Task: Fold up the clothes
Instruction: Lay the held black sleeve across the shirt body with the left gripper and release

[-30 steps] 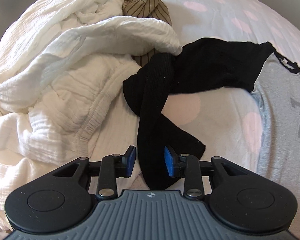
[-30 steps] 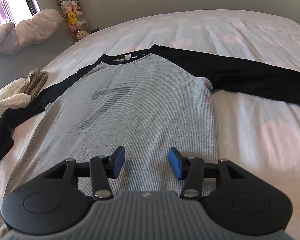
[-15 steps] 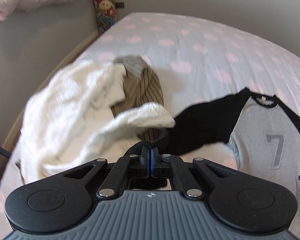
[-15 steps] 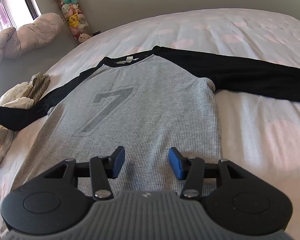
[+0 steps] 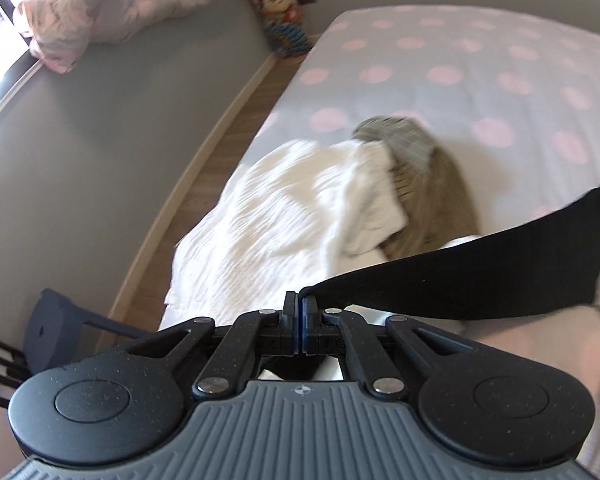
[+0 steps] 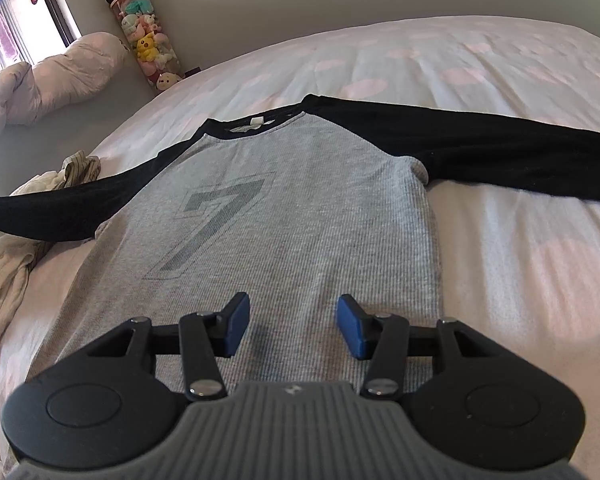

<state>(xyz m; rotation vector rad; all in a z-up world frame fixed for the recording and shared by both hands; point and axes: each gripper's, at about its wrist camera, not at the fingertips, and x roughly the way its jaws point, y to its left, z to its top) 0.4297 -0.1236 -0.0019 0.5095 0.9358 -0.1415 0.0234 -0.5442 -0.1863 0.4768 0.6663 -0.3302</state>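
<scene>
A grey shirt (image 6: pixel 284 232) with a dark "7" and black sleeves lies flat on the bed. My left gripper (image 5: pixel 299 312) is shut on the cuff of its black left sleeve (image 5: pixel 472 276), which is lifted and pulled taut; the same sleeve (image 6: pixel 52 212) stretches off the left edge in the right wrist view. The other black sleeve (image 6: pixel 500 156) lies spread to the right. My right gripper (image 6: pixel 292 324) is open and empty, low over the shirt's lower part.
A pile of white clothes (image 5: pixel 292 220) and a brown striped garment (image 5: pixel 440 196) lies left of the shirt, near the edge of the bed (image 5: pixel 440 60) with its pink-dotted sheet. A grey wall (image 5: pixel 100 140), wood floor strip and tube of plush toys (image 6: pixel 148 48) are beyond.
My left gripper shut on the black sleeve's cuff, then lifted it and pulled it out straight to the left. My right gripper stayed open over the shirt.
</scene>
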